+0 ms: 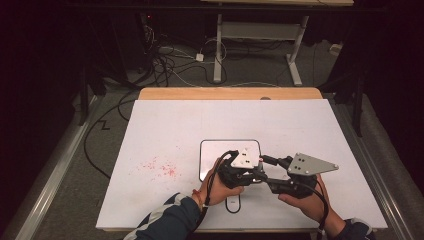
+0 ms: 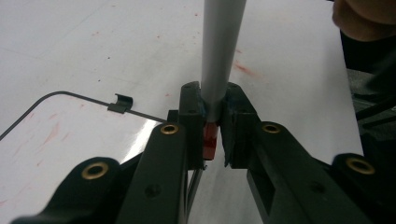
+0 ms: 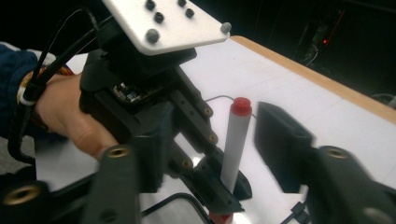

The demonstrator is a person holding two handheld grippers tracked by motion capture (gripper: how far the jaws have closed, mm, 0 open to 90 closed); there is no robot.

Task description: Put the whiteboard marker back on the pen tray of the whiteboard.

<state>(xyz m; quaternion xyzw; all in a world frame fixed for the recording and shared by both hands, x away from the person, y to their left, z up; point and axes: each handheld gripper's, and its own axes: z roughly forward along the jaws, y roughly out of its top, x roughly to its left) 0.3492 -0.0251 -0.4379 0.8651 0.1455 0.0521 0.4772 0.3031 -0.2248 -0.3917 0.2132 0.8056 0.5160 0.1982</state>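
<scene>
- Top of the grey marker barrel (image 2: 219, 51) cut off by the upper edge of the left gripper view; red end (image 2: 210, 141) half hidden between the jaws of the left gripper (image 2: 212, 121).
- Lower red end of the marker (image 3: 221, 217) cut by the bottom edge of the right gripper view, part of the barrel lost behind the left gripper's jaws.
- Near jaws of the right gripper (image 3: 210, 154) smeared with blur (edges soft, right one worst).
- Small whiteboard (image 1: 212, 150) partly covered in the high view by both grippers and hands, toward the worktop's near edge.
- Marker itself too small to make out in the high view.
- Red marks (image 1: 159, 167) on the worktop's left half: specks only, no shape readable.
- Sleeves (image 1: 167, 220) cropped at the bottom edge.
</scene>
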